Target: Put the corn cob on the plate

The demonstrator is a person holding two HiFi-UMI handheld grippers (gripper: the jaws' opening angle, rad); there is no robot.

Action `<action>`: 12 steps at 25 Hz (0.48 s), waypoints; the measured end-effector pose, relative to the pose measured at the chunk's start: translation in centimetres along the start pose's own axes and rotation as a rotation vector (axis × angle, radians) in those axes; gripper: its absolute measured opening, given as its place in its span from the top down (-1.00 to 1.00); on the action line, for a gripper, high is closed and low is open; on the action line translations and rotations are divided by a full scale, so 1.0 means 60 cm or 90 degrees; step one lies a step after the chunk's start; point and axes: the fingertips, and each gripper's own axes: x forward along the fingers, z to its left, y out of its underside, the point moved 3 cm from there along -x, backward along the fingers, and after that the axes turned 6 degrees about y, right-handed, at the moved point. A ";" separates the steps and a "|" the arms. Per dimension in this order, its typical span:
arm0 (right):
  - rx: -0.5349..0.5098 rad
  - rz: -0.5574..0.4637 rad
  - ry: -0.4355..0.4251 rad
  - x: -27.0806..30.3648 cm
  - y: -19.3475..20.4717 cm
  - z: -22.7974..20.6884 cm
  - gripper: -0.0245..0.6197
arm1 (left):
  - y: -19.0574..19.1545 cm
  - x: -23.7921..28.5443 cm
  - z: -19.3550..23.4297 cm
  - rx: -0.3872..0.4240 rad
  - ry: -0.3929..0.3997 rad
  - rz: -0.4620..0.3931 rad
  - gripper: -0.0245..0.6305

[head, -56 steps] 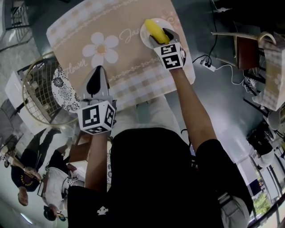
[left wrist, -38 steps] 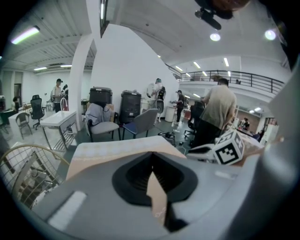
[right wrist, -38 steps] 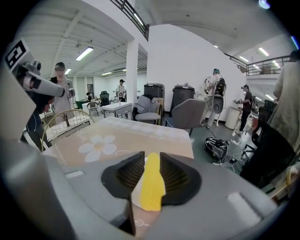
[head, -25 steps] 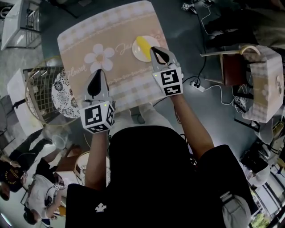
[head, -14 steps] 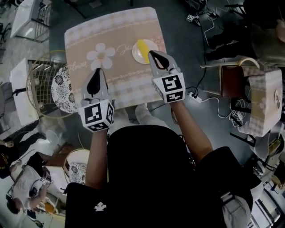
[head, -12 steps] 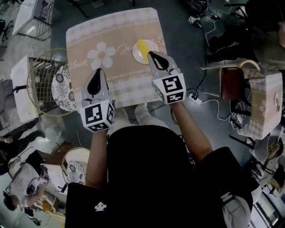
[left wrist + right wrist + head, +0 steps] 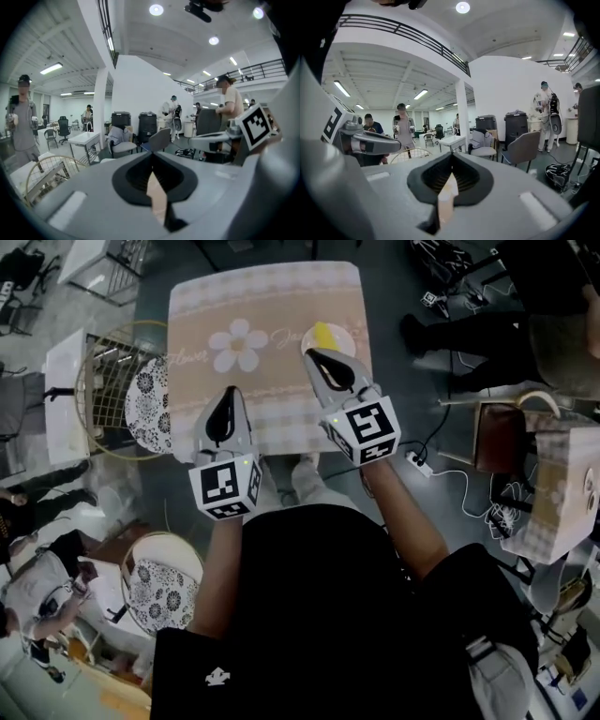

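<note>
Corn cob (image 7: 328,333) is resting on the plate (image 7: 349,340) at frame upper centre, task appearing done; left hand-held gripper (image 7: 228,392) and right hand-held gripper (image 7: 310,354) are hanging closed, empty.

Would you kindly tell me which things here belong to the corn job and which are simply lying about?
Job: yellow corn cob, lying on the small white round plate.
Lying about: beige daisy-print tablecloth; round wire chair with floral cushion; white power strip.
</note>
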 end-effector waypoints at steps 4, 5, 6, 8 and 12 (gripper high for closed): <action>0.006 -0.016 -0.028 0.006 -0.022 0.031 0.92 | -0.013 -0.027 0.014 0.025 -0.021 -0.009 0.90; 0.013 -0.020 -0.035 0.008 -0.028 0.039 0.92 | -0.014 -0.034 0.020 0.027 -0.026 -0.009 0.90; 0.018 -0.025 -0.040 0.010 -0.034 0.046 0.92 | -0.016 -0.039 0.026 0.029 -0.029 -0.010 0.90; 0.006 -0.030 -0.044 0.009 -0.046 0.055 0.92 | -0.018 -0.046 0.030 0.032 -0.027 -0.012 0.90; -0.012 -0.038 -0.039 0.004 -0.063 0.066 0.92 | -0.025 -0.058 0.030 0.036 -0.015 -0.024 0.90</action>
